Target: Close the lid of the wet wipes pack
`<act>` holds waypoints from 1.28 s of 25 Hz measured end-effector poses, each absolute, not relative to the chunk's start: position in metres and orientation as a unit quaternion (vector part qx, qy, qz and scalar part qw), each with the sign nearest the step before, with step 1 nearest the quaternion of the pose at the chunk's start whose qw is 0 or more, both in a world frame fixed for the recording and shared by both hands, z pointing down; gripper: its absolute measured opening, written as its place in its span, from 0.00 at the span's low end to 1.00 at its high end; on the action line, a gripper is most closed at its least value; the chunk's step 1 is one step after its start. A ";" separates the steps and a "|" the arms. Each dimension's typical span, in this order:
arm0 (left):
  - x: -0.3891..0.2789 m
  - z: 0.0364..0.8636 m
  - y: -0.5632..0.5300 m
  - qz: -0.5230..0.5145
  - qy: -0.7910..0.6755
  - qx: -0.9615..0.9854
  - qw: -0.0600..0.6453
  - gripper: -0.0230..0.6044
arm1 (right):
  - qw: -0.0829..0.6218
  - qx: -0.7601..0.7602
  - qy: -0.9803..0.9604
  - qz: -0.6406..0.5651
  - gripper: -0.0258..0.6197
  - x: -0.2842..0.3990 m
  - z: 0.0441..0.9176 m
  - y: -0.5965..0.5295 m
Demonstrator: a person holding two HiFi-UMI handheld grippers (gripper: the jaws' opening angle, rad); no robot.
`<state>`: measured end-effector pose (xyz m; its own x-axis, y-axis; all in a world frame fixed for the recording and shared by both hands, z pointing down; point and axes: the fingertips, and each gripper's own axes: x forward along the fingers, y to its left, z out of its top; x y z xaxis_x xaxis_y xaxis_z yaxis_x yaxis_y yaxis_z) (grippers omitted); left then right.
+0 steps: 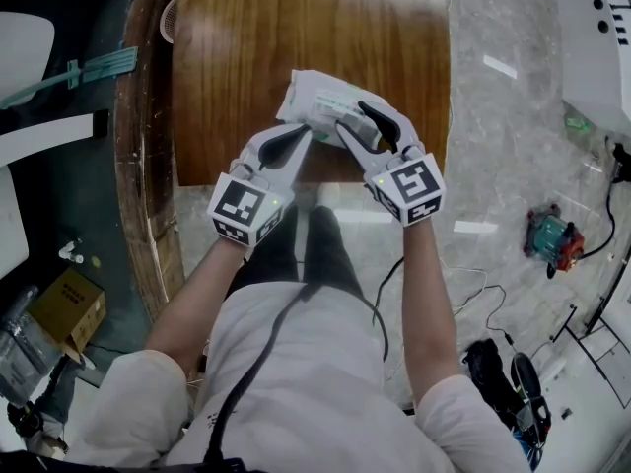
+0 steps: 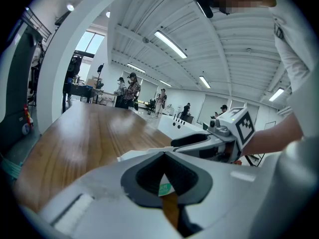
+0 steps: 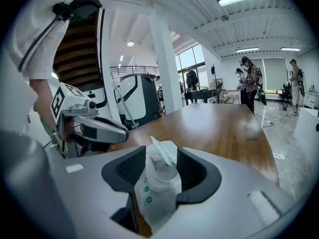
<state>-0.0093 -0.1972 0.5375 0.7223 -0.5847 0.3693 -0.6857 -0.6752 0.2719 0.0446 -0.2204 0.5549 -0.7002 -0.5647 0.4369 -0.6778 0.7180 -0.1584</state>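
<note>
- Wooden table (image 1: 246, 47), near edge.
- Wet wipes pack (image 1: 317, 101) sits at 12 o'clock between the grippers. The right gripper (image 1: 375, 124) clamps its body and the left gripper (image 1: 293, 144) pinches its edge.
- Lid (image 3: 160, 150) seemingly raised, nearer the right jaws.

You wear a white short-sleeved shirt (image 1: 296, 382), dark trousers (image 1: 296, 249), a black cable (image 1: 258, 363) down your front; your left claw (image 1: 301, 134) and right claw (image 1: 353, 116) are pale grey.

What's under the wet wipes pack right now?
The wooden table, near its front edge. The wet wipes pack, clamped by the left hand-held gripper and right hand-held gripper, hides whether it touches the wood.
</note>
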 end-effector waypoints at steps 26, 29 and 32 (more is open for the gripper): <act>-0.016 0.536 -0.189 0.127 -0.351 0.907 0.194 0.04 | 0.285 0.285 -0.907 0.119 0.33 0.018 0.579 -0.198; -0.017 0.535 -0.189 0.128 -0.351 0.907 0.194 0.04 | 0.294 0.282 -0.906 0.114 0.33 0.015 0.580 -0.197; -0.019 0.535 -0.188 0.129 -0.350 0.907 0.195 0.04 | 0.307 0.271 -0.906 0.107 0.33 0.010 0.580 -0.194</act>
